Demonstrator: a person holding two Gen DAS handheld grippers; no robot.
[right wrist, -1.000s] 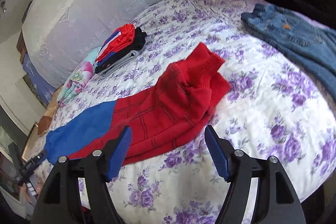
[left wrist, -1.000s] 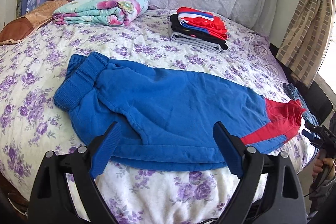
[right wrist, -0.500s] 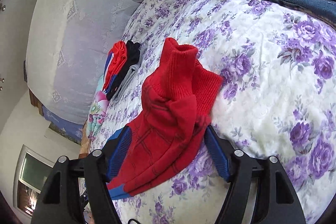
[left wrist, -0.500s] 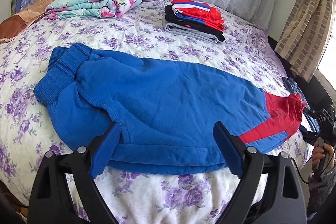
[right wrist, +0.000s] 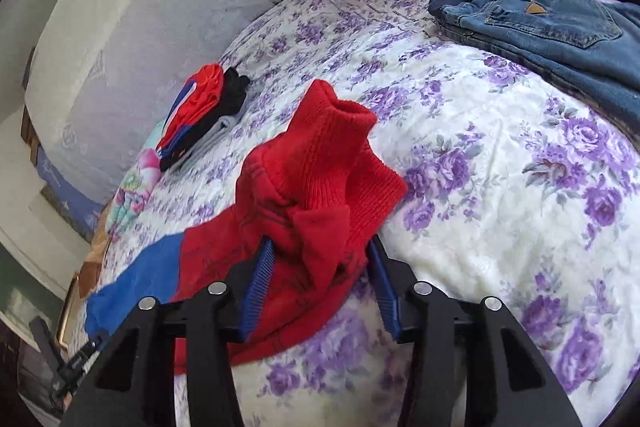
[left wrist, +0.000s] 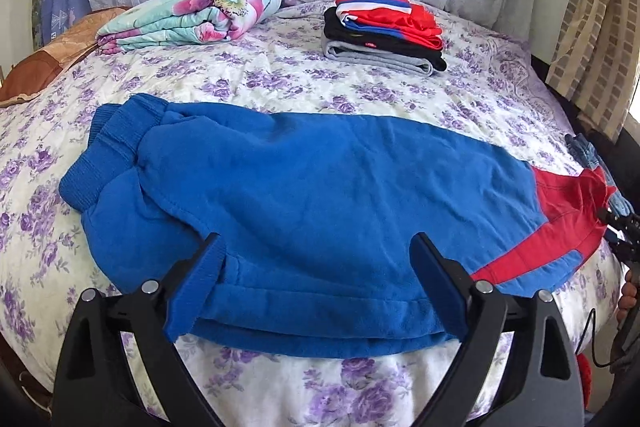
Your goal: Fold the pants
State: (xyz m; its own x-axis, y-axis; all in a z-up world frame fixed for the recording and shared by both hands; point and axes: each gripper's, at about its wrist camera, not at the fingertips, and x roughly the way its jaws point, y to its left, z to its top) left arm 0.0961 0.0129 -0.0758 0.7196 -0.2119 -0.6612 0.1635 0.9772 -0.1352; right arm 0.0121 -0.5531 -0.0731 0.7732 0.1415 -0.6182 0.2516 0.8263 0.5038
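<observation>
Blue pants (left wrist: pixel 320 195) with red lower legs lie flat across the floral bed, waistband at the left, red cuffs at the right. My left gripper (left wrist: pixel 316 259) is open, its jaws straddling the near edge of the blue seat part. In the right wrist view the red leg ends (right wrist: pixel 316 187) are bunched up between the jaws of my right gripper (right wrist: pixel 320 259), which has narrowed around the red fabric and is partly closed on it. The red cuffs stick up beyond the fingertips.
A stack of folded clothes (left wrist: pixel 384 31) sits at the back of the bed (left wrist: pixel 280 83), next to a folded floral blanket (left wrist: pixel 192 15). Blue jeans (right wrist: pixel 552 27) lie at the bed's right end. A curtain (left wrist: pixel 592 27) hangs on the right.
My right gripper moved onto the red leg ends and its jaws narrowed around them, bunching the fabric. My left gripper moved closer to the near edge of the blue part.
</observation>
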